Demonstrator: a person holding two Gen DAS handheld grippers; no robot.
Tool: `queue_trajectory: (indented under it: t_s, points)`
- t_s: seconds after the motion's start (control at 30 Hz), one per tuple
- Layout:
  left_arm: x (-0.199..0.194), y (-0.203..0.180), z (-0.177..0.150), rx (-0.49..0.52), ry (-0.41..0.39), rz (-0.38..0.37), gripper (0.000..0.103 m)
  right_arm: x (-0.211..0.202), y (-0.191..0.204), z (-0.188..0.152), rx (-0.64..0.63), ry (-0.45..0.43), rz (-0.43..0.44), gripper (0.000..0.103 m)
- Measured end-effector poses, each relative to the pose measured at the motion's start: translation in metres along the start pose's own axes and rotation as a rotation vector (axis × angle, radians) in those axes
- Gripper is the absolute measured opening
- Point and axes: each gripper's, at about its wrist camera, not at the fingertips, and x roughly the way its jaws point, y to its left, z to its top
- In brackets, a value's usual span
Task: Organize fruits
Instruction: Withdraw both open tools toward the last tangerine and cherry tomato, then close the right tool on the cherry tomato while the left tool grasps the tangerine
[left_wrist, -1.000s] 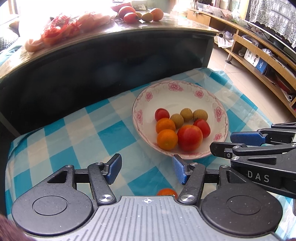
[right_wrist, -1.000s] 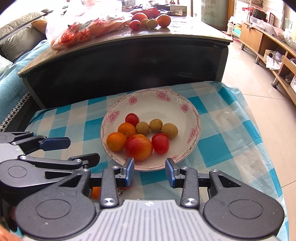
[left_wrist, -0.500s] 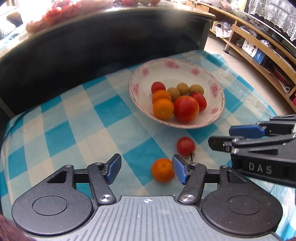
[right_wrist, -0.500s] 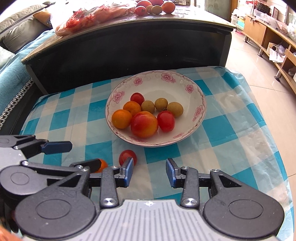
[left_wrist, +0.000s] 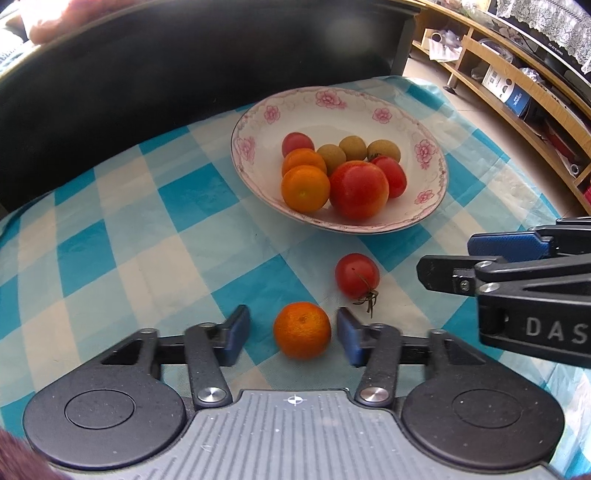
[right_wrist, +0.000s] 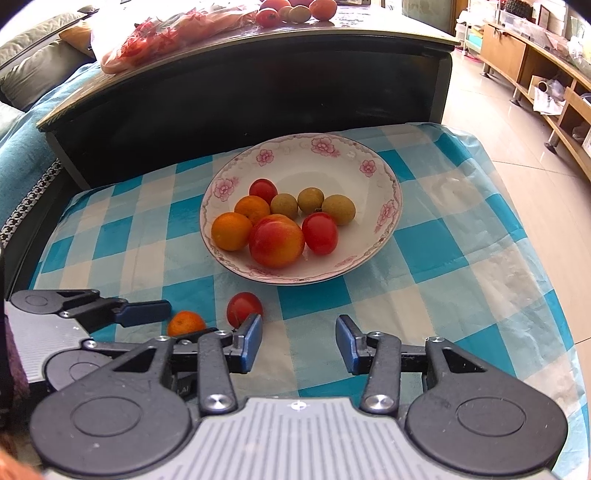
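Observation:
A flowered white plate (left_wrist: 428, 155) (right_wrist: 373, 173) on the blue checked cloth holds several fruits: oranges, tomatoes, a red-yellow peach and brownish longans. In front of it lie a loose orange (left_wrist: 302, 335) (right_wrist: 185, 323) and a loose tomato (left_wrist: 357, 275) (right_wrist: 243, 307). My left gripper (left_wrist: 293, 334) is open, its blue pads on either side of the loose orange without touching it. My right gripper (right_wrist: 298, 341) is open over bare cloth, its left pad just in front of the tomato. Each gripper shows in the other's view, the right gripper (left_wrist: 476, 260) and the left gripper (right_wrist: 168, 321).
A dark coffee table (right_wrist: 258, 74) stands right behind the cloth, carrying a red plastic bag (right_wrist: 166, 33) and more fruit (right_wrist: 295, 9). A wooden shelf unit (left_wrist: 517, 85) runs along the right over tiled floor (right_wrist: 517, 122). A sofa (right_wrist: 33, 85) lies at far left.
Both grippers drew back toward the near edge and tilted down. The loose orange and tomato came into full view, and the orange now lies between my left pads.

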Motion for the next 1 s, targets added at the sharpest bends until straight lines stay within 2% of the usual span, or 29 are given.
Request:
queue_trajectory:
  t_s: [0.1, 0.13, 0.53, 0.7, 0.83, 1.0]
  points:
    - [-0.002, 0.003, -0.001, 0.003, -0.008, -0.005, 0.042, 0.003, 0.001, 0.001, 0.004, 0.006, 0.005, 0.047]
    - [-0.004, 0.005, -0.002, 0.001, -0.009, -0.008, 0.042, 0.004, 0.001, 0.001, 0.008, 0.010, 0.012, 0.047]
    - [-0.015, 0.024, -0.015, 0.000, 0.004, -0.025, 0.043, 0.034, 0.024, 0.013, 0.043, 0.060, 0.071, 0.047]
    - [-0.013, 0.025, -0.015, 0.003, 0.003, -0.020, 0.047, 0.051, 0.036, 0.016, 0.016, 0.086, 0.071, 0.047]
    - [-0.011, 0.026, -0.015, 0.000, -0.002, -0.017, 0.049, 0.056, 0.039, 0.018, -0.009, 0.071, 0.064, 0.047]
    - [-0.011, 0.023, -0.014, 0.013, -0.004, -0.010, 0.046, 0.053, 0.045, 0.012, -0.094, 0.075, 0.031, 0.032]
